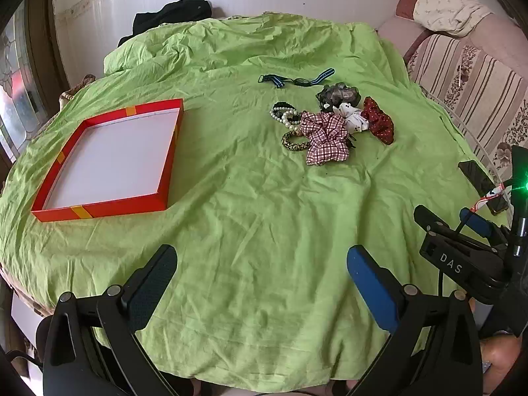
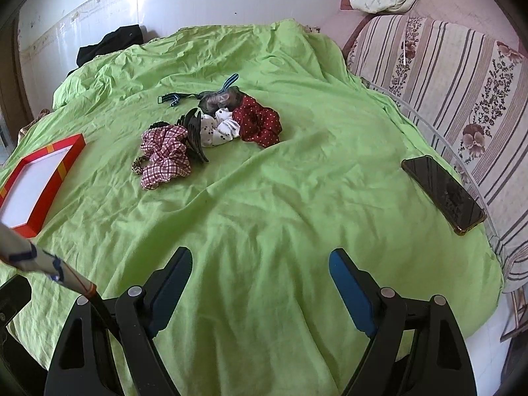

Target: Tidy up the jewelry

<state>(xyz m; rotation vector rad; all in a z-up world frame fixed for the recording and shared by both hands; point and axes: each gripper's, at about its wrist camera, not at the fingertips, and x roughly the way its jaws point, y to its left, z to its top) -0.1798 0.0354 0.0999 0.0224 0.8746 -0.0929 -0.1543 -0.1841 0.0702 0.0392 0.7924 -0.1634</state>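
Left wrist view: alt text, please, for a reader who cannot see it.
An open left gripper hovers above a wrinkled lime-green bedsheet, holding nothing. An empty red cardboard box lid lies left; a heap of fabric scrunchies and a white pearl bracelet lies farther back.

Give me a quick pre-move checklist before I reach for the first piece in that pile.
1. Right gripper open and empty: ok.
2. Left gripper open and empty: ok.
3. Red tray empty, ready to receive: ok.
4. Green sheet between grippers and pile clear: ok.
5. Pieces separable: not ok; checked scrunchie overlaps pearl bracelet and black hair claw.
6. Phone clear of the reach path: ok.
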